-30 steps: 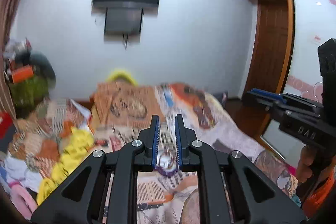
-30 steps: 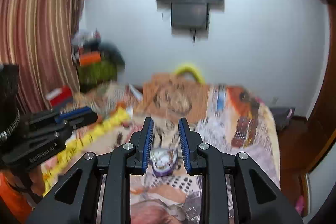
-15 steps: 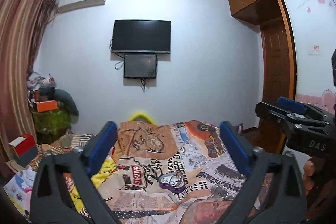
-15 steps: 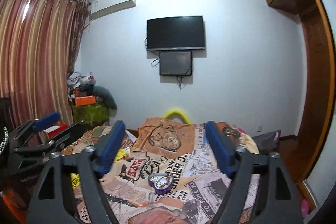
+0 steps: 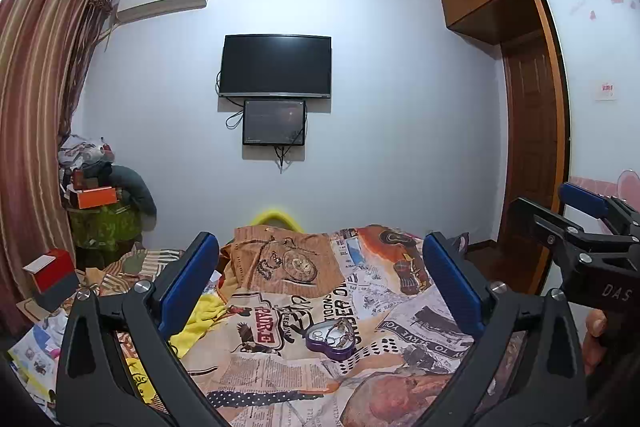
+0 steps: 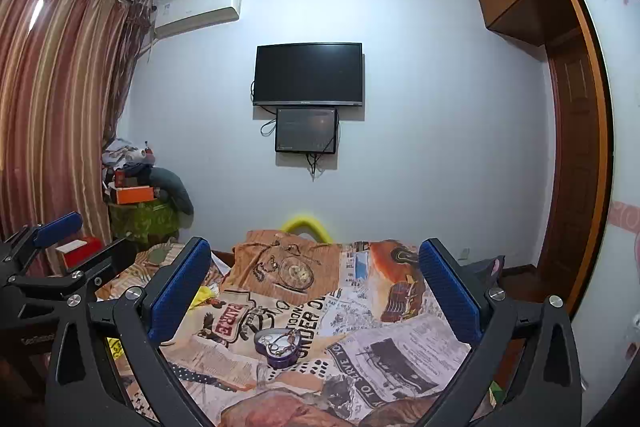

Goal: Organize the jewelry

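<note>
- Bed with newspaper-print bedspread [image 5: 420, 319] is filling the lower half of both wrist views; a yellow cloth [image 5: 200, 319] is lying on its left part.
- Striped curtain [image 6: 52, 115] is hanging at left; a wall TV [image 5: 277, 66] is hanging centrally with a smaller screen [image 5: 274, 123] just below it.
- Left gripper [image 5: 320, 281] is pointing level over the bed, jaws standing wide apart, nothing between the blue pads [image 5: 188, 283].
- Right gripper [image 6: 316, 279] is likewise level; its jaws are opening, already spread wide, pads gripping nothing.
- Purple heart-shaped jewelry box [image 6: 279, 342] is resting on the bedspread, open, ahead of and below both grippers, touched by neither; it is framed between each gripper's fingers.
- Jewelry pieces [image 5: 334, 331] are lying inside the box: rings and a tangled metal item, details too small to resolve.
</note>
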The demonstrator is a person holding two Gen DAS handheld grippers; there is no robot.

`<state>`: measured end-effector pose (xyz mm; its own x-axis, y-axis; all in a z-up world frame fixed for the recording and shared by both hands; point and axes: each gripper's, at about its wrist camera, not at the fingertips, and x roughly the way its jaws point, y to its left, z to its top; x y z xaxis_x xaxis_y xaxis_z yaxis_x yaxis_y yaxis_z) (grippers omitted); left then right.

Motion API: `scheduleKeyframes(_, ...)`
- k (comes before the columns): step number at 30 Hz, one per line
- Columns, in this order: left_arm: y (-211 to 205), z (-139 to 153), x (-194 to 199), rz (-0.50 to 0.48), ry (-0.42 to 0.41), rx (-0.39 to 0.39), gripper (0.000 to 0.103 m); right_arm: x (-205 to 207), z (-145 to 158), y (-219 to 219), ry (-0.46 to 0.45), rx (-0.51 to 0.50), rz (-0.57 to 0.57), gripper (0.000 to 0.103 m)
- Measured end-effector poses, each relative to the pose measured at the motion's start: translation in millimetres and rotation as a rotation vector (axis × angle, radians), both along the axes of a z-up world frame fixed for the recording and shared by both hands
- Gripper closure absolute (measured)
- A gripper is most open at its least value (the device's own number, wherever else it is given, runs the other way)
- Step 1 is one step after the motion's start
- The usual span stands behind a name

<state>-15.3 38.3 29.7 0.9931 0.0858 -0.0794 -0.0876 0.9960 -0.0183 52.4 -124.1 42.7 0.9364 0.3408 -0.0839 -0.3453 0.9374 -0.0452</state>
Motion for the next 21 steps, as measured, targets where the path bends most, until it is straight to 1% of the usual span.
scheduleKeyframes(16,-4.2,-4.4,5.6,-0.007,0.013,0.002,0.001,-7.0,-4.9,-2.1,0.011,-0.014,0.013,0.0)
scheduleKeyframes(21,-2.7,-4.5,6.6,-0.015,0.016,-0.008,0.001,-8.5,-3.2,-1.6,0.014,-0.02,0.019,0.0)
